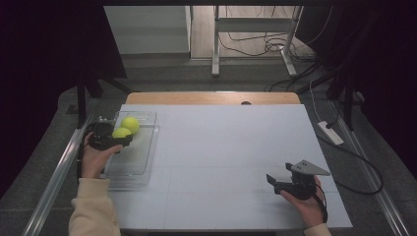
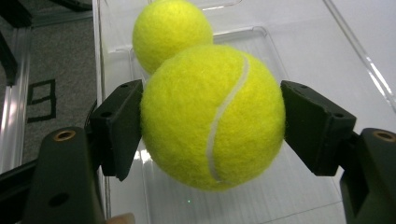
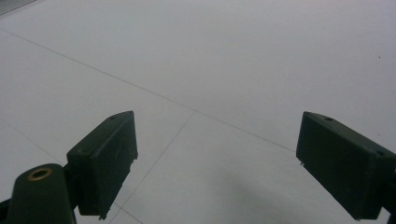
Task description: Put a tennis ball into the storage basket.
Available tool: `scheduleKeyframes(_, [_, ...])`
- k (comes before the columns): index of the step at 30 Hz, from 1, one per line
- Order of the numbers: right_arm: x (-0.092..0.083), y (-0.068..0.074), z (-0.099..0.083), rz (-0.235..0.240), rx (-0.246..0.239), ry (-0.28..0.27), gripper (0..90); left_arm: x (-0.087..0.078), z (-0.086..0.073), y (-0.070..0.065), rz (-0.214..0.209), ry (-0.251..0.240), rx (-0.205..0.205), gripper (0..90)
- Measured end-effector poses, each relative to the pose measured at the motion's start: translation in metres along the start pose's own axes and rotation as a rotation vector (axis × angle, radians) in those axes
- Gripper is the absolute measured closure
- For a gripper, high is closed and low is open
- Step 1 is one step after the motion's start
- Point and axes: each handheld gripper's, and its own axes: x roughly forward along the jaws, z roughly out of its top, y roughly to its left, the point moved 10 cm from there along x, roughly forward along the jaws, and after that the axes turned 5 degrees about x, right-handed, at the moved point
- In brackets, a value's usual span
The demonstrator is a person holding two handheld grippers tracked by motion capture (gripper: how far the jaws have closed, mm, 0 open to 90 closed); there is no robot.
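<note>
Tennis ball [image 2: 212, 116] sits pinched between the jaws of the left gripper [image 1: 105, 136], both black pads pressed against its yellow felt on opposite sides, the white seam curving down its front. It is held over a clear plastic tray [image 1: 129, 164] that lies along the left edge of the bench [image 1: 221, 147], toward the tray's far end. A second tennis ball [image 1: 131, 124] rests in that tray just behind the held one, near the tray's far wall; from the left gripper view the two look as if they touch, though I cannot be sure there is no slight gap. The person's left hand [image 1: 93, 160], in a cream sleeve, reaches in from the near left corner. Over by the near right corner of the bench, well apart from the tray, the right gripper [image 1: 290, 183] hangs just above the white surface, its jaws spread wide with nothing between them.
</note>
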Motion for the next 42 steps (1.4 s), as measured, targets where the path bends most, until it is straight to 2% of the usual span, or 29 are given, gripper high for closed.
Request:
scheduleKeyframes(11, [0.000, 0.000, 0.000, 0.002, 0.003, -0.001, 12.7, 0.003, -0.001, -0.001, 0.013, 0.016, 0.013, 26.5])
scheduleKeyframes(15, [0.000, 0.000, 0.000, 0.000, -0.001, 0.001, 12.7, 0.003, 0.000, 0.000, 0.028, 0.004, 0.019, 25.6])
scheduleKeyframes(16, [0.000, 0.000, 0.000, 0.000, -0.001, 0.001, 12.6, 0.000, 0.004, -0.002, 0.018, -0.027, 0.021, 22.0])
scheduleKeyframes(22, [0.000, 0.000, 0.000, 0.000, -0.002, 0.002, 12.7, -0.009, 0.012, -0.007, 0.000, -0.078, 0.029, 18.0])
scheduleKeyframes(25, [0.000, 0.000, 0.000, 0.001, -0.002, 0.003, 12.7, -0.010, 0.013, -0.010, -0.019, -0.085, 0.030, 17.7])
scheduleKeyframes(35, [0.000, 0.000, 0.000, 0.000, 0.000, 0.001, 12.7, -0.012, 0.015, -0.013, -0.040, -0.104, 0.025, 17.9])
scheduleKeyframes(42, [0.000, 0.000, 0.000, 0.000, -0.002, 0.001, 12.6, -0.018, 0.020, -0.019, -0.075, -0.144, 0.027, 18.0])
